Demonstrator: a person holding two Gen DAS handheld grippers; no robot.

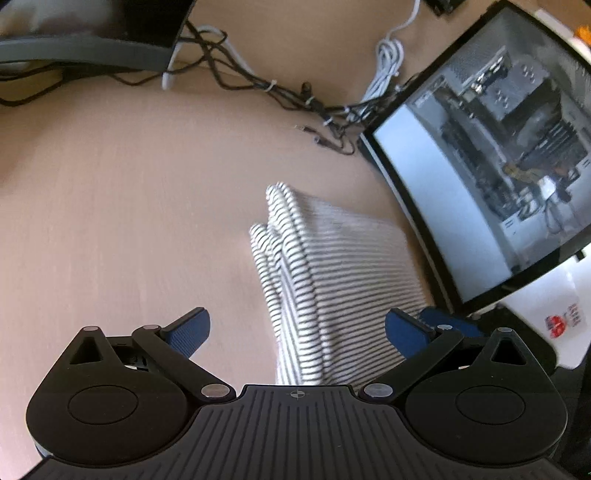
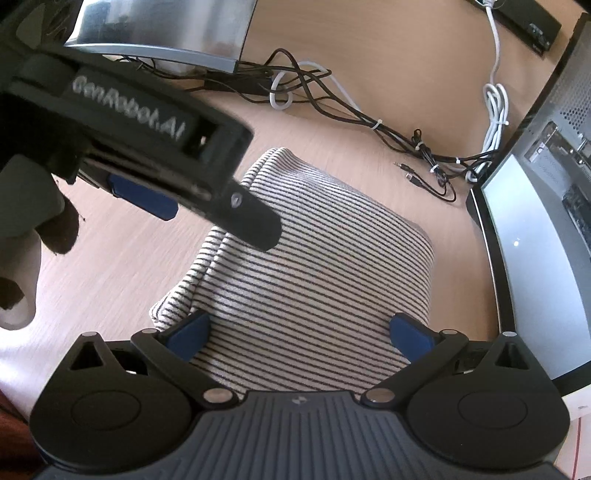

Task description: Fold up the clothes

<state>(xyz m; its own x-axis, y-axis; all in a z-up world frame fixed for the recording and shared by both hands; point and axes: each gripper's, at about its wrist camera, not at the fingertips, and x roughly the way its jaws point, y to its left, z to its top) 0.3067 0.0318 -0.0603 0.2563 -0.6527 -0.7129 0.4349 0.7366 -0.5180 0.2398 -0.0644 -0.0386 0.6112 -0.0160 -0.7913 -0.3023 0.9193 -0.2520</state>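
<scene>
From the left wrist view, we see our left gripper (image 1: pixel 297 328) with its jaws spread as wide as they go and nothing between the blue pads (image 1: pixel 192 330); they grip nothing. The striped garment (image 1: pixel 332 280) lies folded into a compact bundle on the wooden table (image 1: pixel 110 206), its stacked layered edges on the side away from the computer case (image 1: pixel 491 155), its far side close against that case. Our right-hand pad hangs over the near corner of the garment; we cannot tell if it touches. A tangle of cables (image 1: pixel 280 92) runs across the table beyond the garment, toward the case.

From the right wrist view, our right gripper (image 2: pixel 299 334) is also wide open, its pads straddling the near edge of the striped garment (image 2: pixel 314 266) without pinching it. The left gripper (image 2: pixel 166 147) shows here from the side, hovering above the garment's edge farthest from the computer case (image 2: pixel 535 221), with a gloved hand (image 2: pixel 33 206) behind it. A monitor base (image 2: pixel 166 33) stands at the back, well away from the case.

We judge the fold to be essentially done: the bundle is tidy and both claws are free of it. The next move likely calls for a light press to flatten the loose layers on the side away from the case, or lifting clear without snagging them.

As for containers, we see none holding clothes; the case shows only its own electronics behind the panel.
</scene>
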